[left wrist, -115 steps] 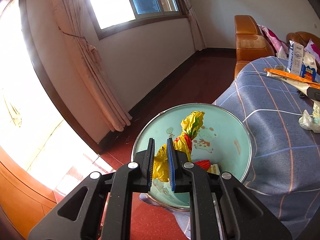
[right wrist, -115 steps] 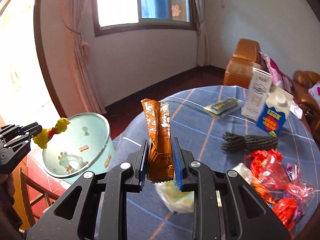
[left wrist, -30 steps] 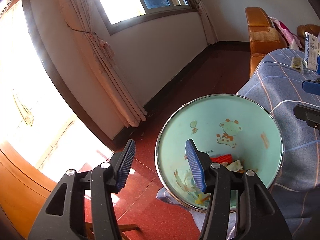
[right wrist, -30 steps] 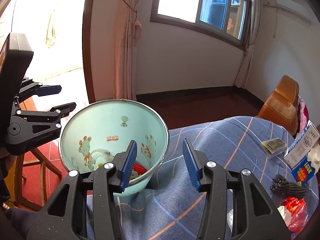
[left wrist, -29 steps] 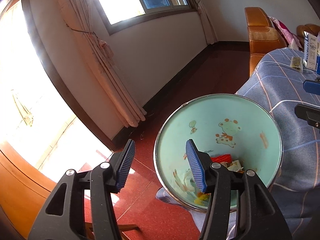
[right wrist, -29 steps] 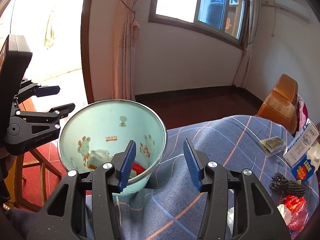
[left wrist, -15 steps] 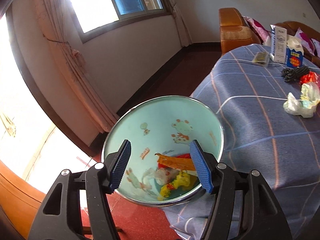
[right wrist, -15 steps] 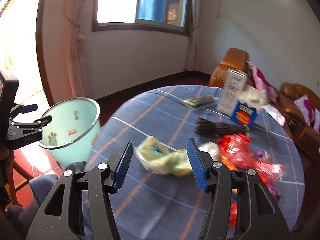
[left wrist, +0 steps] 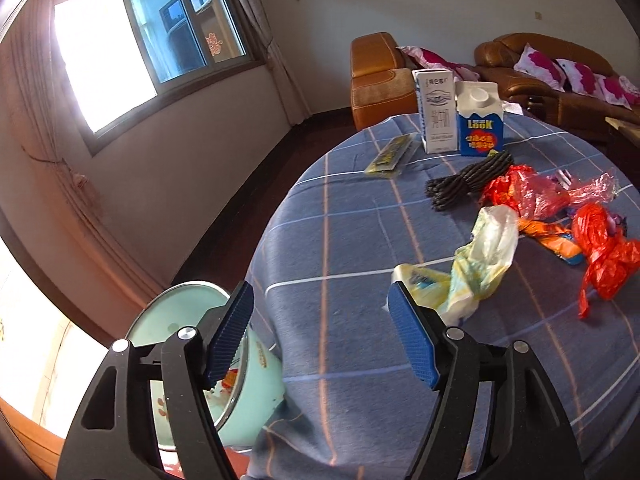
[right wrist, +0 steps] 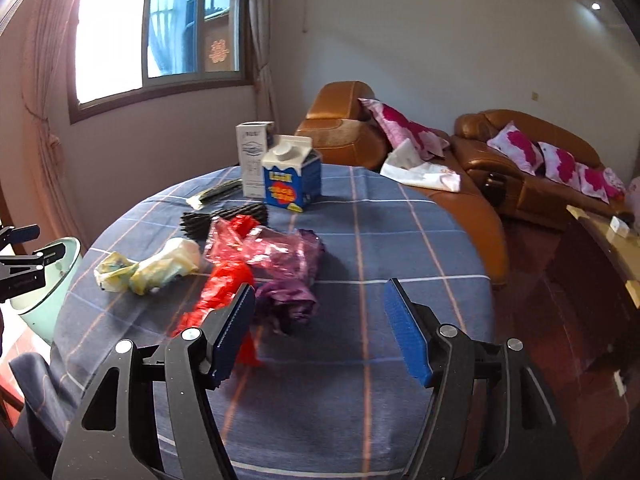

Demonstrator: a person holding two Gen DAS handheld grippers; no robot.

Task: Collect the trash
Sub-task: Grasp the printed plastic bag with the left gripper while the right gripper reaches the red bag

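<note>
A mint green enamel bin [left wrist: 256, 376] with wrappers inside stands at the table's left edge, also in the right wrist view [right wrist: 48, 292]. On the blue checked tablecloth [left wrist: 340, 248] lie a yellow-white plastic bag [left wrist: 472, 264], red bags [left wrist: 600, 248], a pink bag [right wrist: 276, 248] and a purple wrapper [right wrist: 288, 300]. My left gripper [left wrist: 320, 340] is open and empty above the table edge, just left of the yellow-white bag. My right gripper [right wrist: 320, 328] is open and empty, near the purple wrapper and a red bag [right wrist: 224, 284].
Two cartons [left wrist: 460, 124] stand at the table's far side, with a dark rope bundle [left wrist: 468, 180] and a flat packet [left wrist: 392, 156] nearby. Brown sofas [right wrist: 520, 160] with pink pillows stand behind. A wooden table [right wrist: 612, 240] is at right.
Both grippers let their wrappers fall into the bin earlier and opened. Since then both have swung right, from the bin to the litter on the table.
</note>
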